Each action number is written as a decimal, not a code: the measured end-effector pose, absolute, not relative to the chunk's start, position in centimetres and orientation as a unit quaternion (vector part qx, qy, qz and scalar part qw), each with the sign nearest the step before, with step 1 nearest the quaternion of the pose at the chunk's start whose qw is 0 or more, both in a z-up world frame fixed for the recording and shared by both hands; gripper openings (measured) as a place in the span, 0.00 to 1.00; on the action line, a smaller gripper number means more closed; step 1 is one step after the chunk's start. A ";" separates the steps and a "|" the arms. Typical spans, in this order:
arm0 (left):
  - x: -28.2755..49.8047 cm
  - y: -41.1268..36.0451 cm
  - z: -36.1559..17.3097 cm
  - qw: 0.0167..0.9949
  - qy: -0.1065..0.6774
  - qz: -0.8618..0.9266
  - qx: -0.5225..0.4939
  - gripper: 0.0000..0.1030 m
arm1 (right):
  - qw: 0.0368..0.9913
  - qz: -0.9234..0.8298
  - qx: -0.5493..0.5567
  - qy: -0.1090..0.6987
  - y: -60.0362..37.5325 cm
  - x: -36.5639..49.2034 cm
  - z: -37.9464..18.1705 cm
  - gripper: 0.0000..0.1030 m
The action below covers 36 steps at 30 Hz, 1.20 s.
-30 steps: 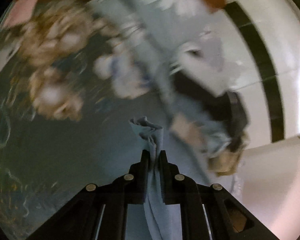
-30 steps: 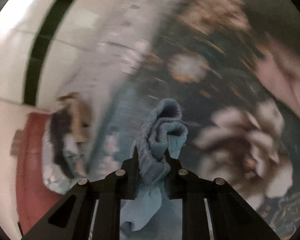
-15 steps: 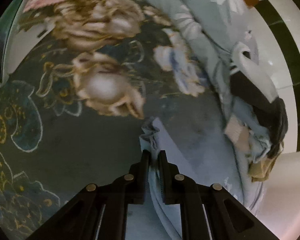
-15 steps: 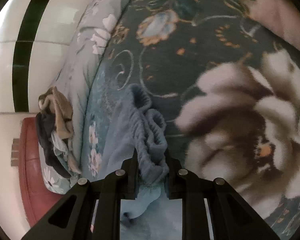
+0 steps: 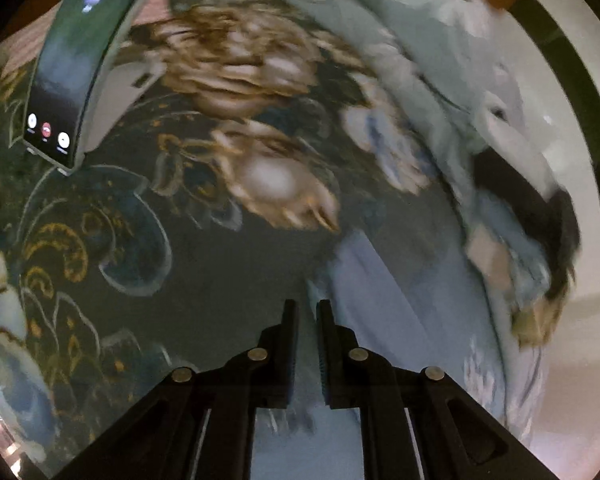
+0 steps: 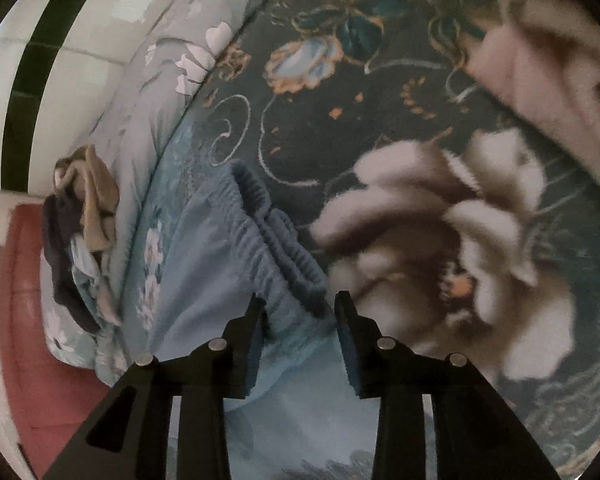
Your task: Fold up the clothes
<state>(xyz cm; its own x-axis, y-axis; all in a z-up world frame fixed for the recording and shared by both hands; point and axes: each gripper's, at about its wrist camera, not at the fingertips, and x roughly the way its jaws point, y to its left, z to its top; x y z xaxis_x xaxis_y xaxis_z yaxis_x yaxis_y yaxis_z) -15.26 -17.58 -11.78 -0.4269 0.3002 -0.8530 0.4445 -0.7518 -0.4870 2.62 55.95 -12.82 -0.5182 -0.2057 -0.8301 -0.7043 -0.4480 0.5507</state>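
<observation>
Bedroom: floral bedspread, clothes pile

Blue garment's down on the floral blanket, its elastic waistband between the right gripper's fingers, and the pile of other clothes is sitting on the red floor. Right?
Not quite: the pile sits on the pale quilt at the bed's edge, not the floor, as the right wrist view shows. The rest holds.

Light-blue garment: soft matt cloth with ribbed elastic waistband; floral blanket: plush, fuzzy pile; grippers' fingers: matt black plastic with metal screws; phone: glossy screen.
</observation>
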 end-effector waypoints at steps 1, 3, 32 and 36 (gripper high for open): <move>-14.9 -15.9 -11.5 0.024 0.330 -0.770 0.546 0.14 | 0.177 0.723 -0.458 0.486 55.7 2.8 -12.3 0.40; -14.1 -12.3 -11.3 -0.027 0.305 -0.766 0.565 0.18 | 0.192 0.732 -0.453 0.471 55.5 3.0 -11.5 0.45; -12.4 19.7 -13.4 -0.309 0.192 -0.675 0.642 0.43 | 0.045 0.757 -0.482 0.439 51.5 -0.3 -13.7 0.47; -14.2 20.2 -13.4 -0.296 0.200 -0.678 0.642 0.47 | 0.045 0.747 -0.491 0.446 52.4 -2.2 -15.1 0.47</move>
<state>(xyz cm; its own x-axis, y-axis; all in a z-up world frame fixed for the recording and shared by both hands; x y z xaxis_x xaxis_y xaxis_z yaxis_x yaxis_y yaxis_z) -14.18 20.20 -13.38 0.0010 0.6593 -0.7519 -0.1442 -0.7439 -0.6525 -2.22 52.38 -15.11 -0.5140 -0.3710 -0.7734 -0.5049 -0.5981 0.6224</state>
